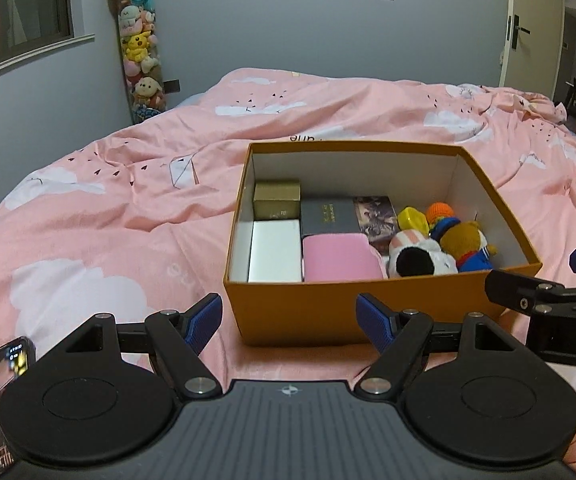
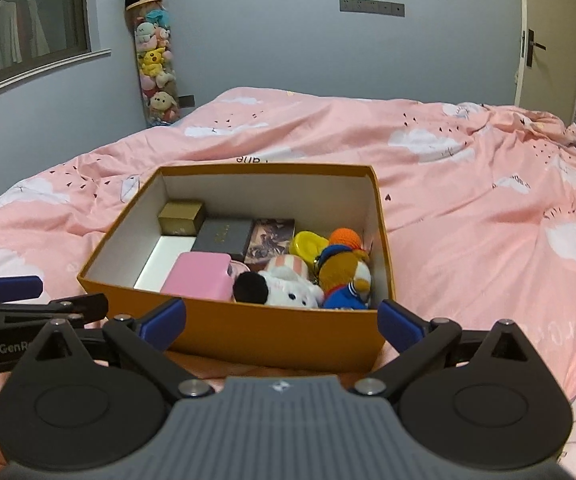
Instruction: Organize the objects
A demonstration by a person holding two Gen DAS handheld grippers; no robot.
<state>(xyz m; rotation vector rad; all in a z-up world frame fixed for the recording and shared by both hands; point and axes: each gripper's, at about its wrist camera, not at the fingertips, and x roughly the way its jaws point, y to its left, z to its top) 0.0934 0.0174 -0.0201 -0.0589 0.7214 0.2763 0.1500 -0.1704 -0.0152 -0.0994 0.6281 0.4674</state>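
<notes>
Orange box (image 1: 327, 312) sits mid-frame on the pink bedspread (image 1: 108, 208), packed with small boxes and plush toys (image 1: 419, 256). We hold our left gripper (image 1: 289, 322) and right gripper (image 2: 282, 322) wide open and empty; "GenR" reads at lower left in the right view.

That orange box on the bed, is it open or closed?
Open. The orange box has no lid on; a pink case and plush toys show inside.

Matt cardboard box (image 1: 311, 312) on wrinkled cloth duvet (image 1: 100, 216).
</notes>
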